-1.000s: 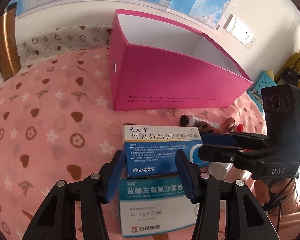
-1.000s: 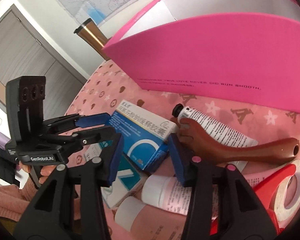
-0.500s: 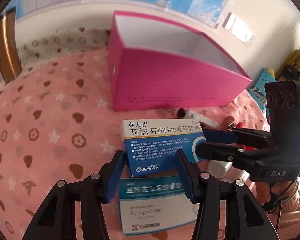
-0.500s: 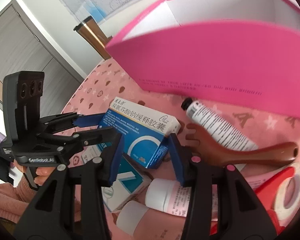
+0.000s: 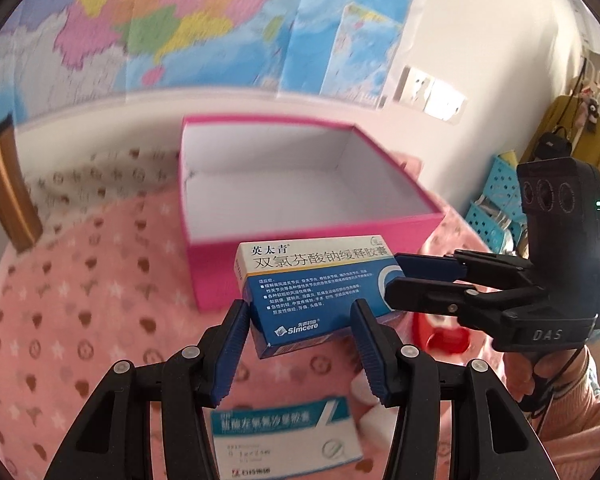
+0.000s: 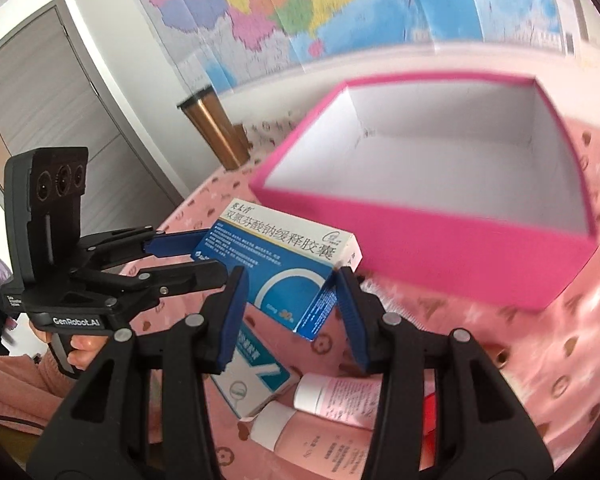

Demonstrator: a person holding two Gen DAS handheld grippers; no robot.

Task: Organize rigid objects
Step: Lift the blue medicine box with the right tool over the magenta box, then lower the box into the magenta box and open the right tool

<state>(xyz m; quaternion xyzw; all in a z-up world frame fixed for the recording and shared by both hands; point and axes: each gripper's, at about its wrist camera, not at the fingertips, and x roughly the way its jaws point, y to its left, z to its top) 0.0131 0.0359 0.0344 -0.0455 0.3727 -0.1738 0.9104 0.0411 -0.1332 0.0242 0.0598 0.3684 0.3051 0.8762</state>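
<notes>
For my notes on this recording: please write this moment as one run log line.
left claw: shut on blue medicine box | right claw: shut on same box | box: off bedspread, before pink box | pink box: empty

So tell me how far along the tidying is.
Nothing is packed yet: the pink box shows only its bare white inside. In hand: the blue medicine box, held off the cloth at either end by the left gripper and the right gripper. Left on the cloth: a second medicine box, two pink tubes and a red item.
</notes>
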